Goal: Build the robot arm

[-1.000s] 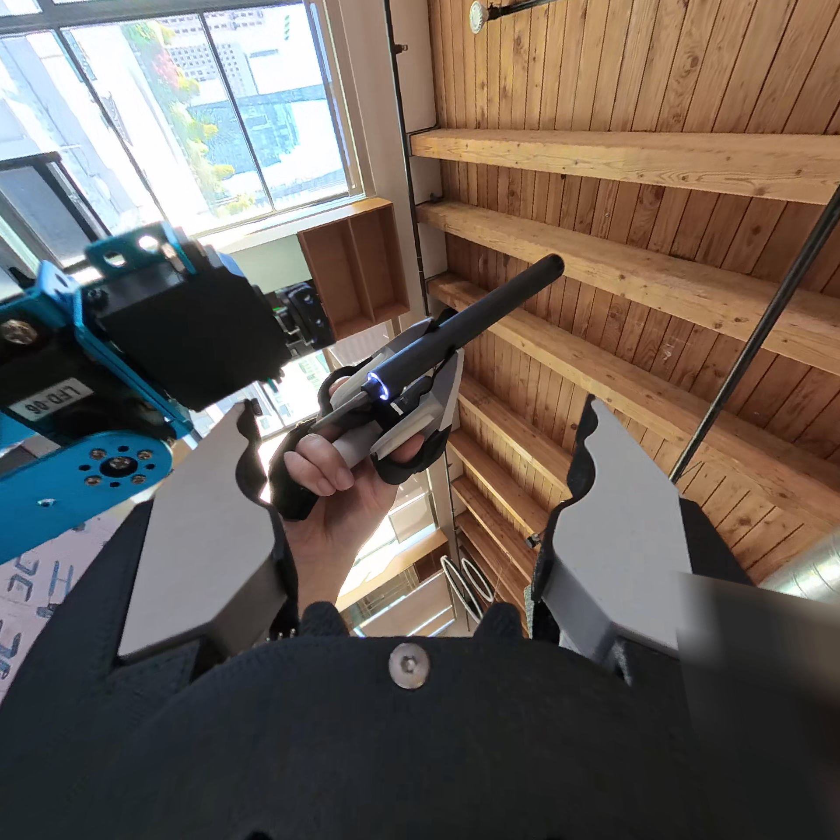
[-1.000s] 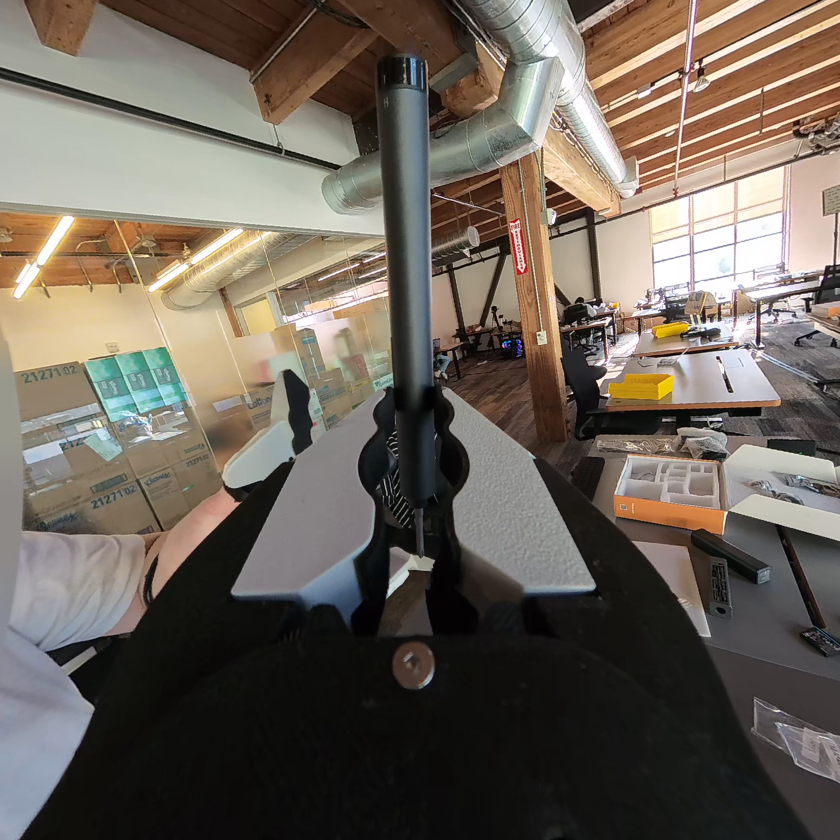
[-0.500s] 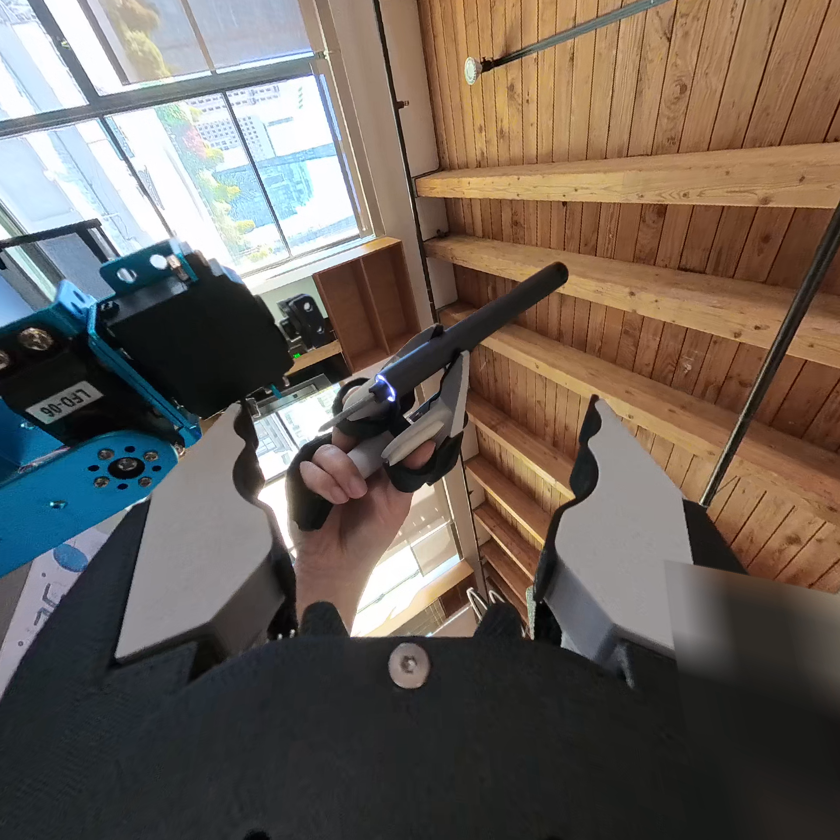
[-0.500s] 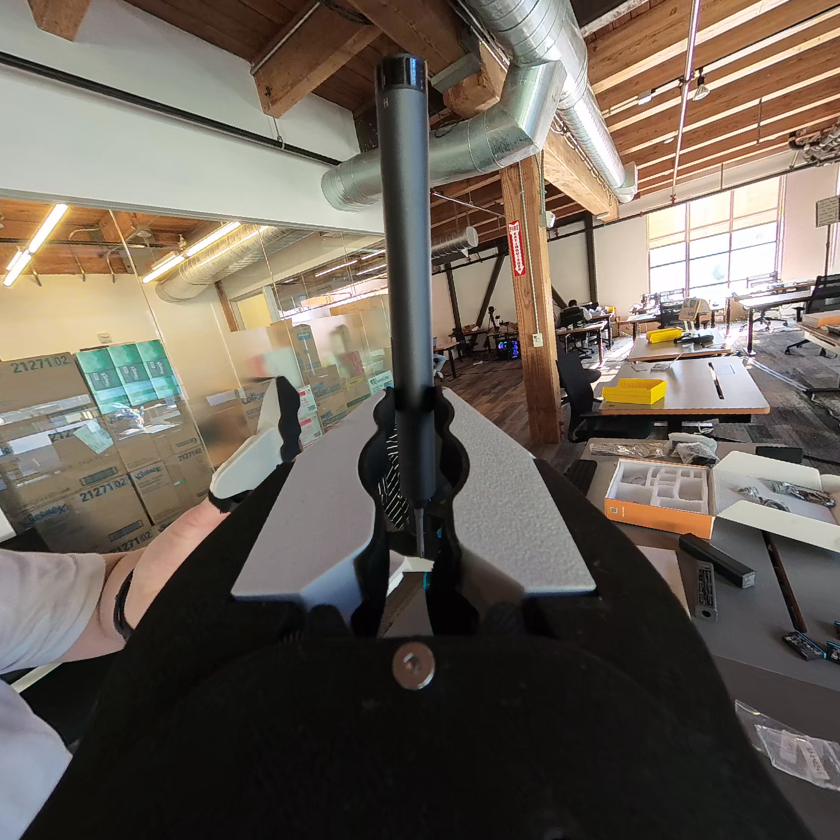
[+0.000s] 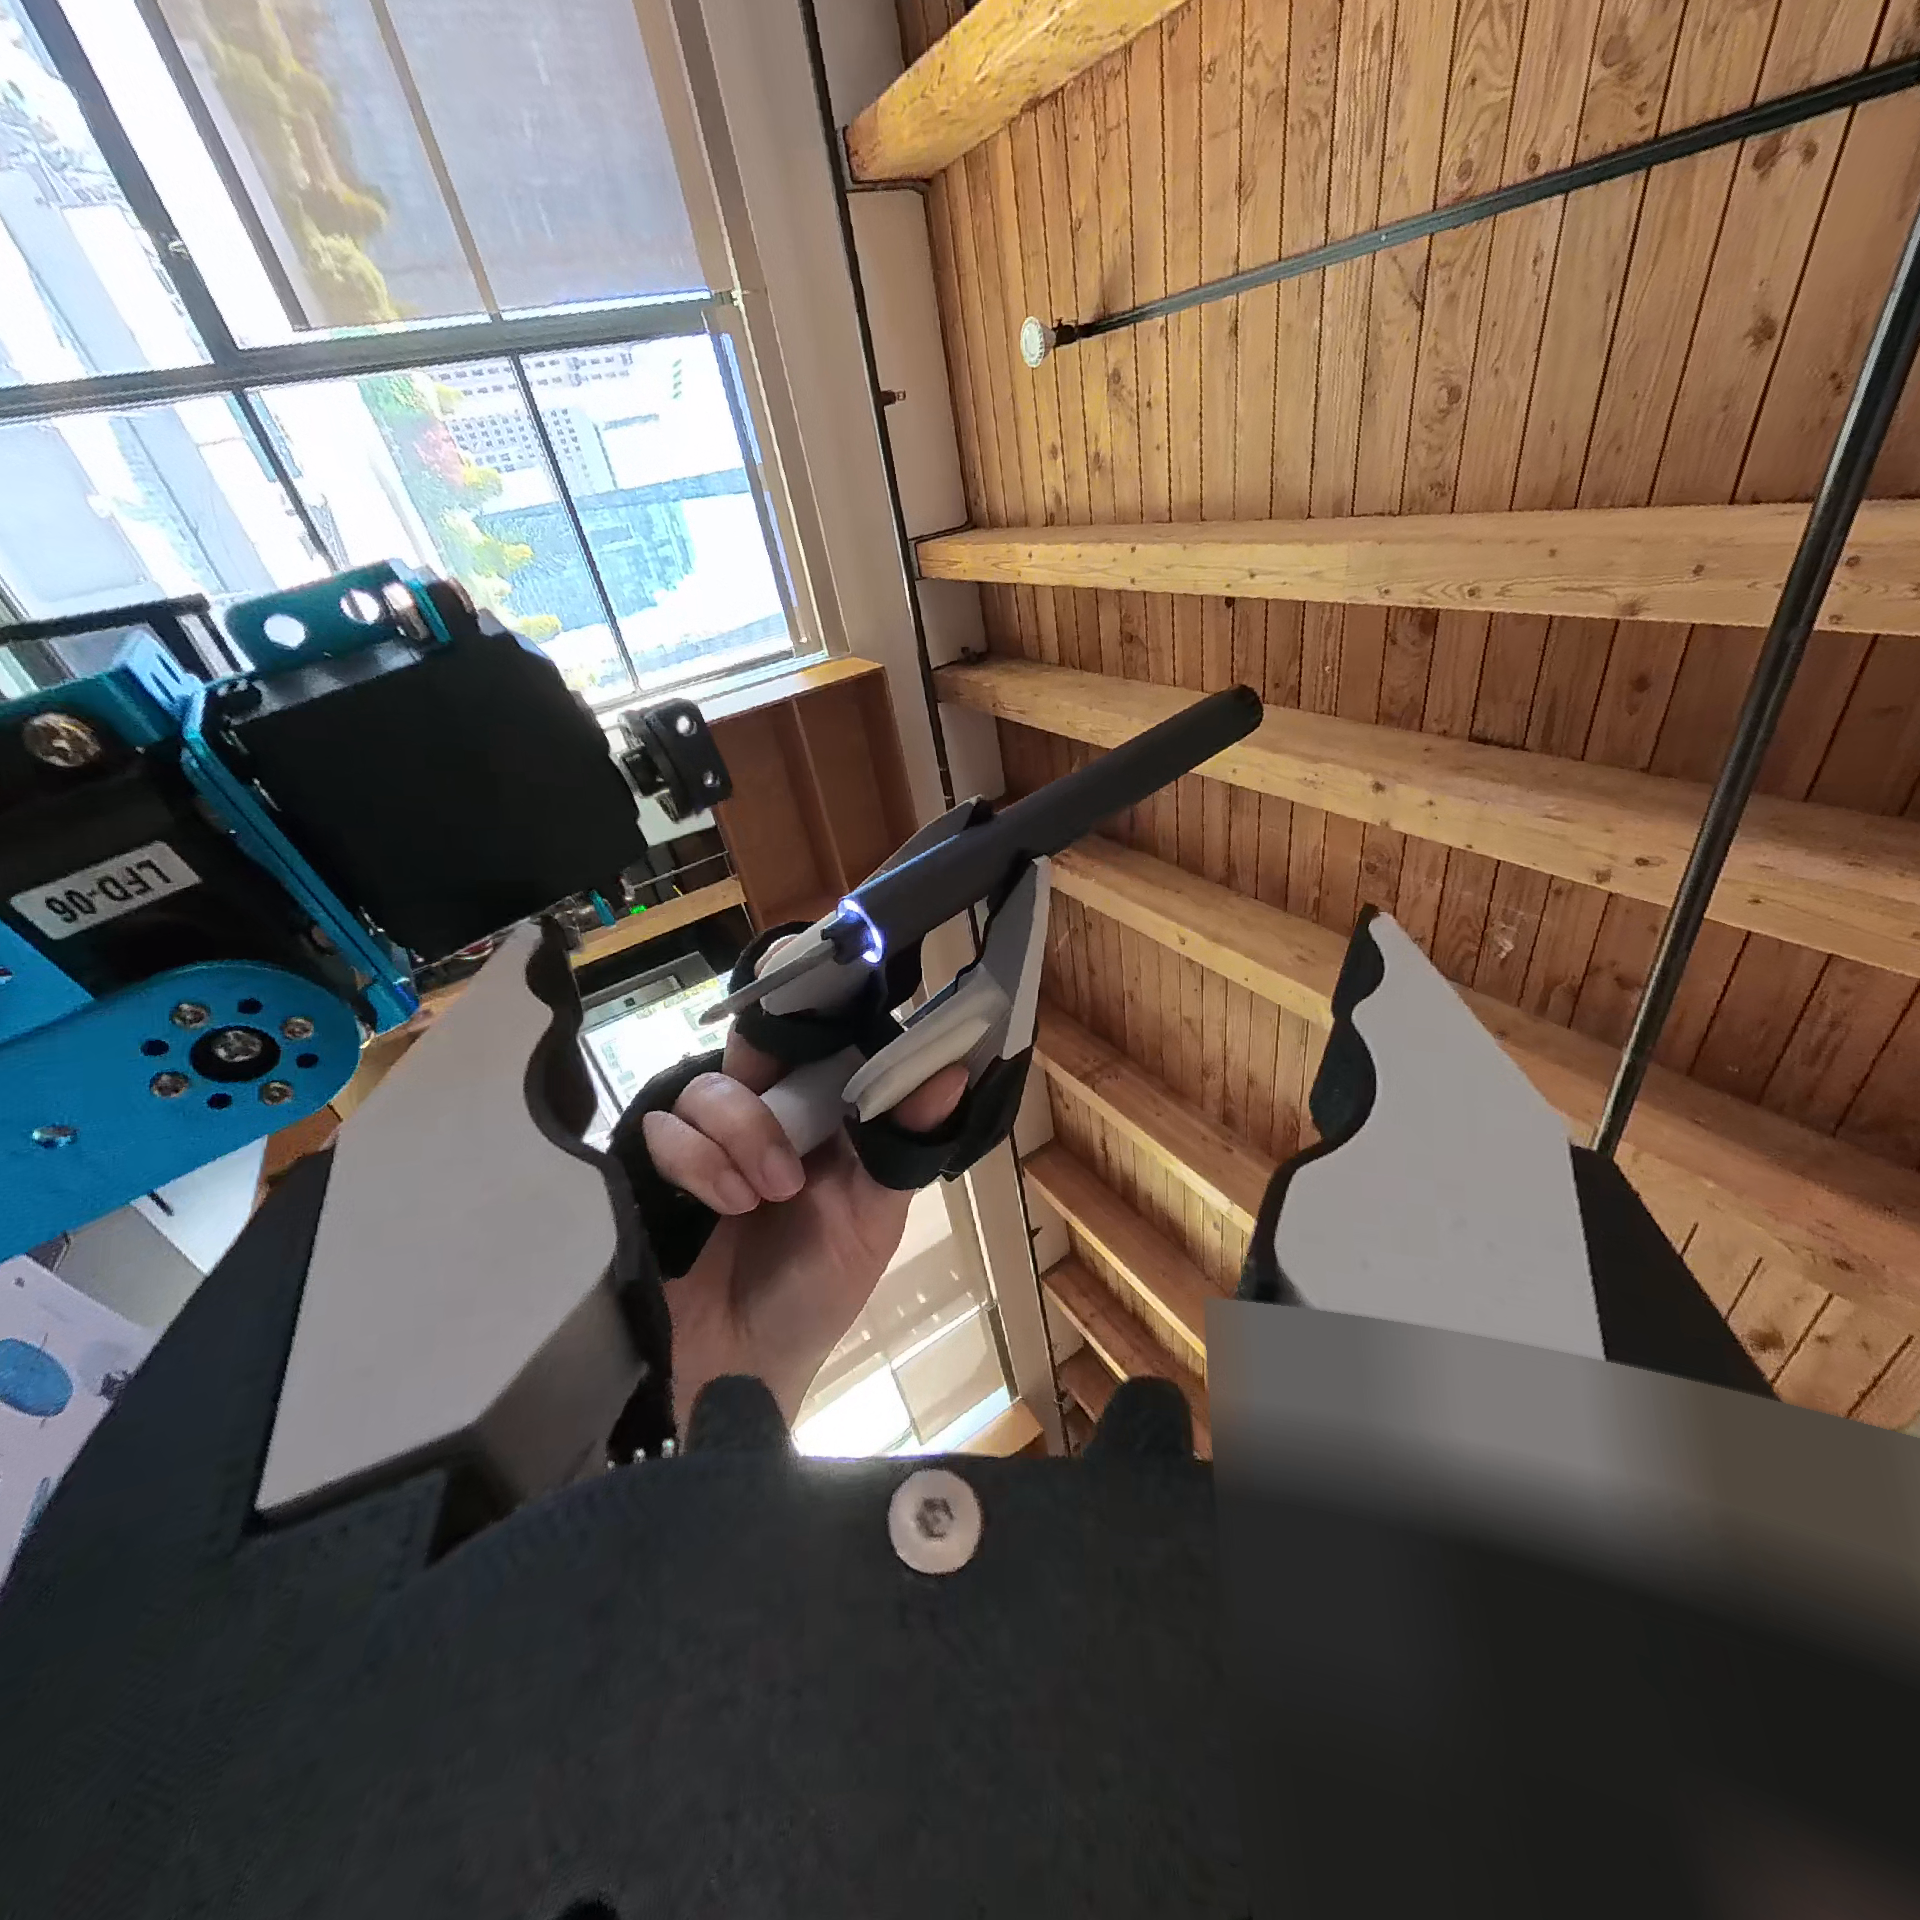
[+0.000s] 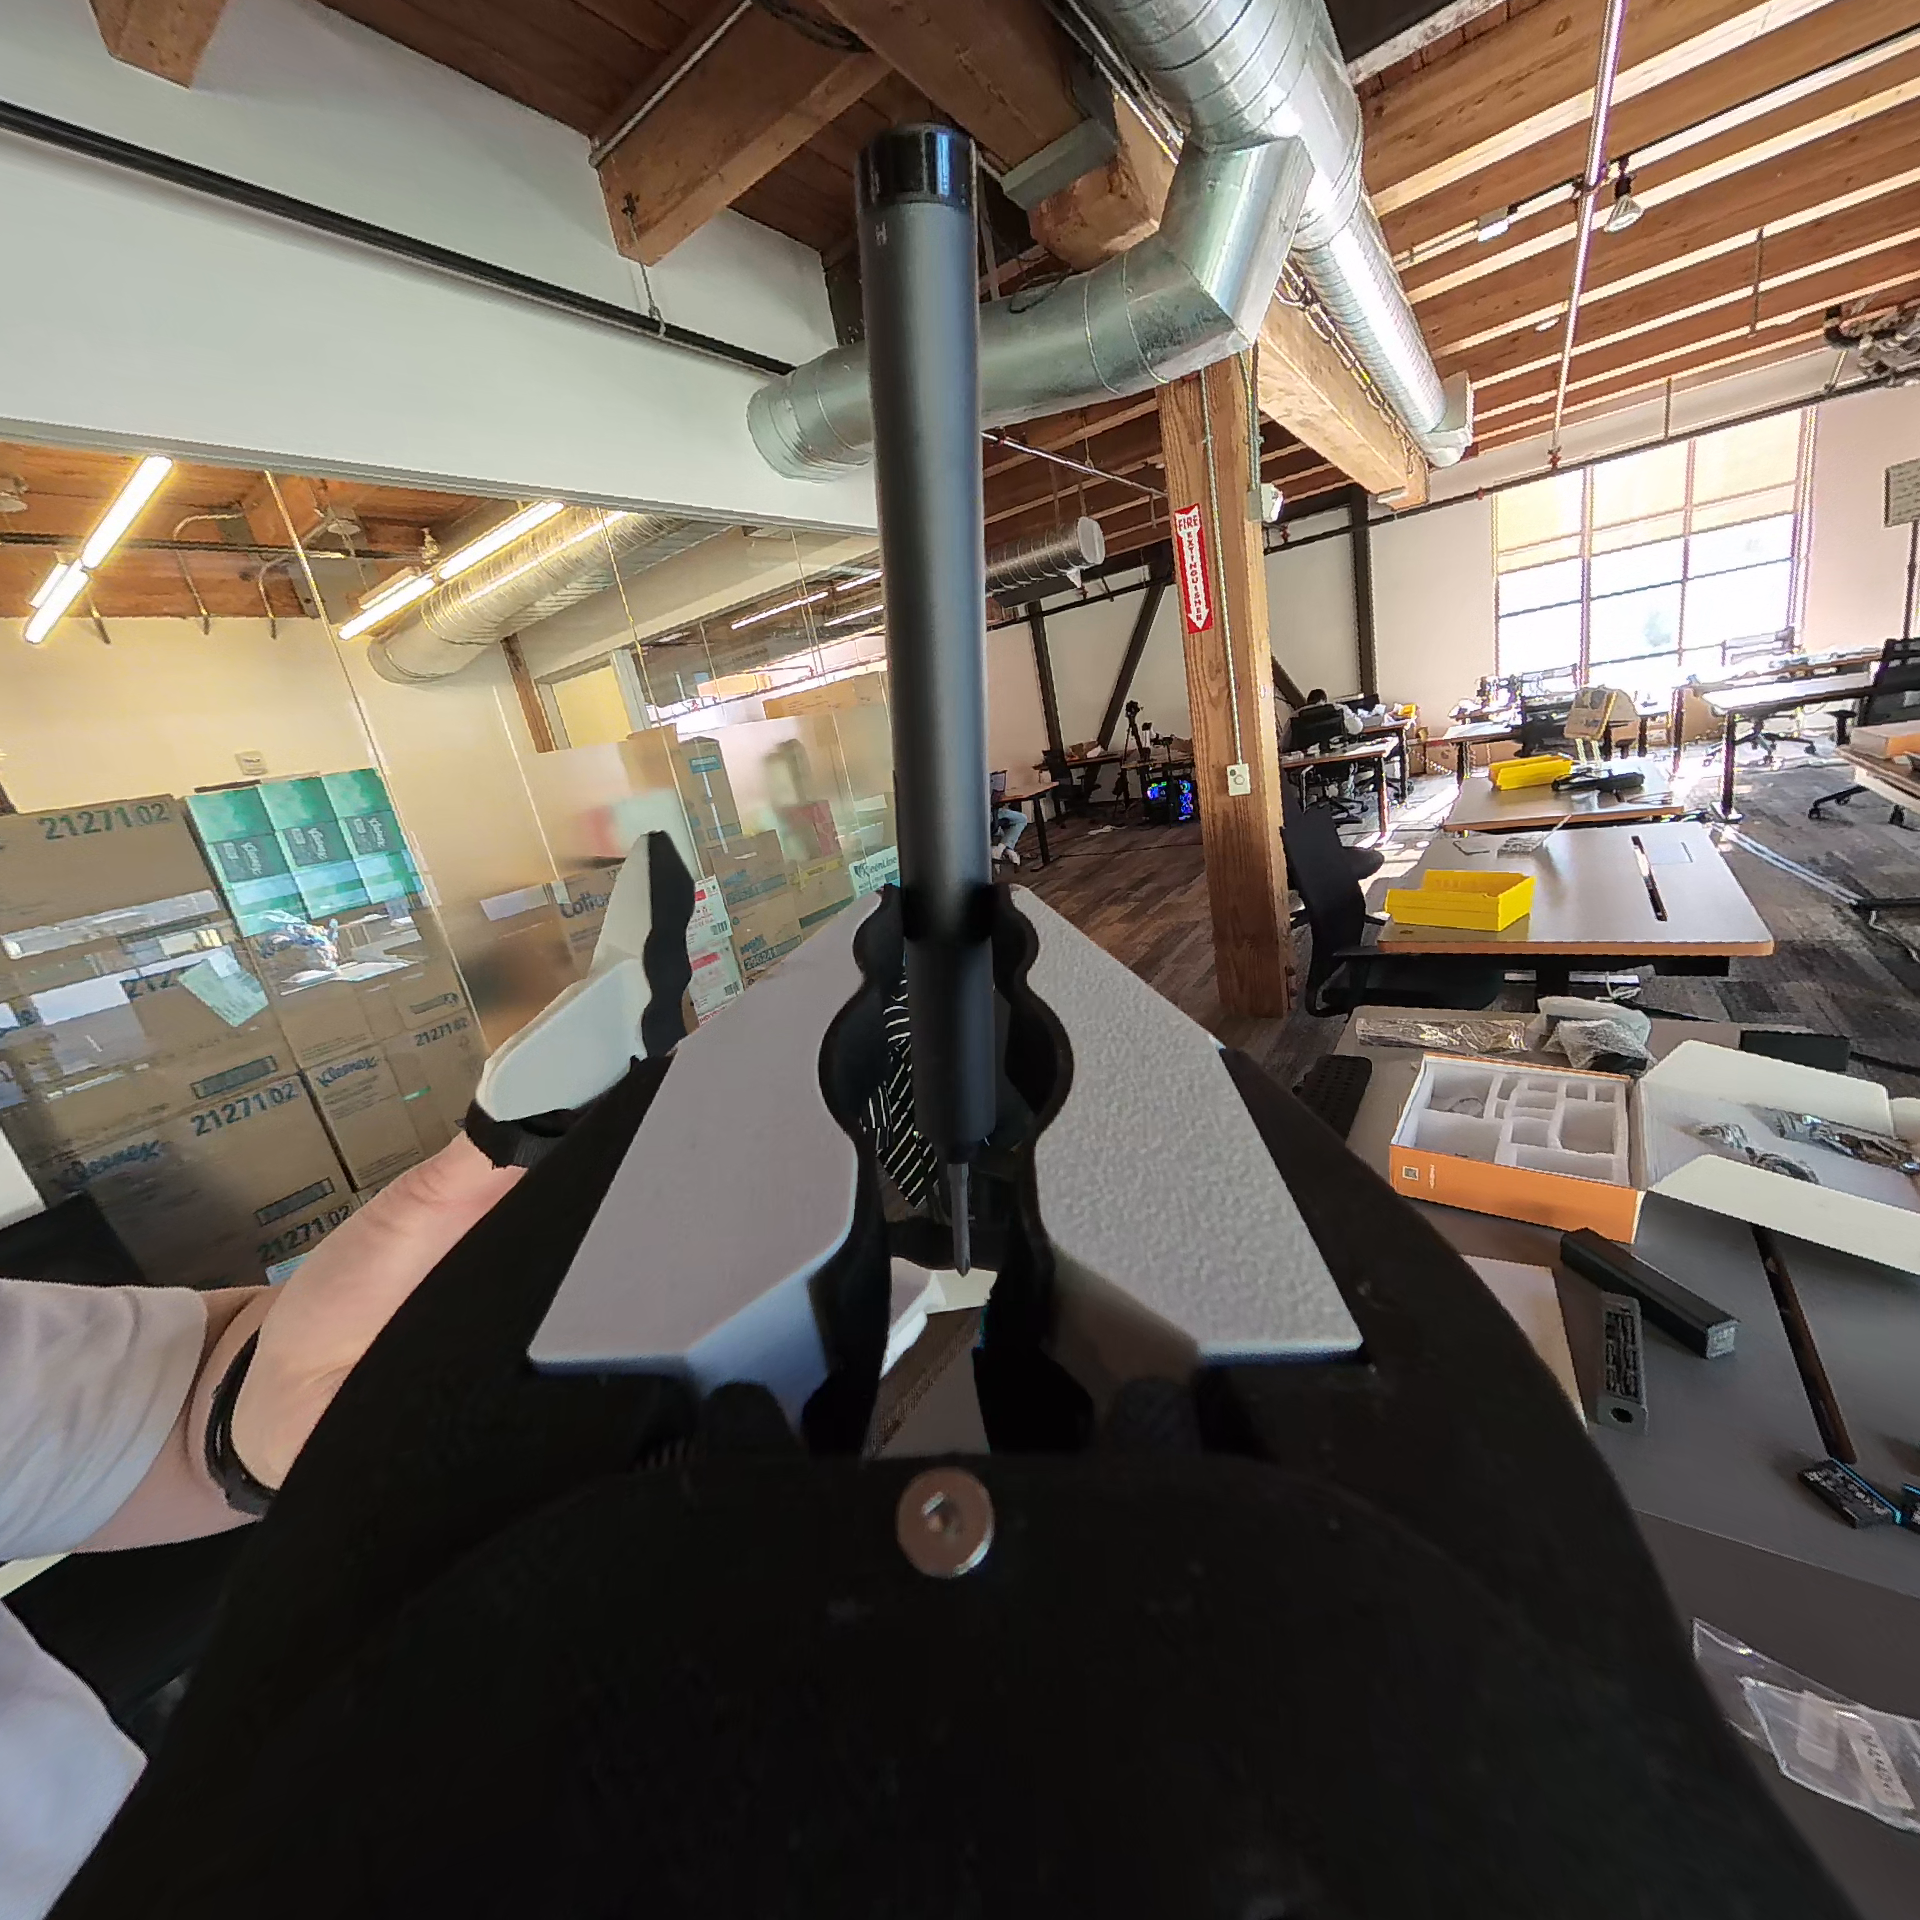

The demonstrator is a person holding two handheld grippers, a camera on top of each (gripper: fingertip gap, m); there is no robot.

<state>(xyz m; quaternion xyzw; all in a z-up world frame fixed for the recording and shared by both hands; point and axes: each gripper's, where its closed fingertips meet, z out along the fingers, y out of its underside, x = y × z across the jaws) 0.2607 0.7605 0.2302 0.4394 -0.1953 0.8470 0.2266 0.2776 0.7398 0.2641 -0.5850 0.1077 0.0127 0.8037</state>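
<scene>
My right gripper (image 6: 943, 909) is shut on a dark grey electric screwdriver (image 6: 925, 582). The screwdriver stands upright between the pads, its bit pointing back at the camera. In the left wrist view the same screwdriver (image 5: 1049, 810) shows with its front light lit, held in the other gripper by a hand (image 5: 769, 1226). My left gripper (image 5: 956, 966) is open and empty, tilted up toward the wooden ceiling. A blue and black servo assembly (image 5: 260, 831) sits just beyond its left finger (image 5: 457, 1195). A finger of the left gripper (image 6: 623, 977) shows at the left of the right wrist view.
A grey table (image 6: 1714, 1455) at the right carries an orange box with white foam (image 6: 1517, 1143), a black bar (image 6: 1647, 1294) and plastic bags (image 6: 1818, 1745). Stacked cardboard boxes (image 6: 156, 1039) stand behind glass at the left. A wooden post (image 6: 1226, 727) and desks lie farther off. Tip to tip, the grippers are about 6 cm apart.
The left gripper has tilted further up, so more window and ceiling show and the servo assembly sits lower left. The right gripper holds the screwdriver the same way, with a slight shift of view.
</scene>
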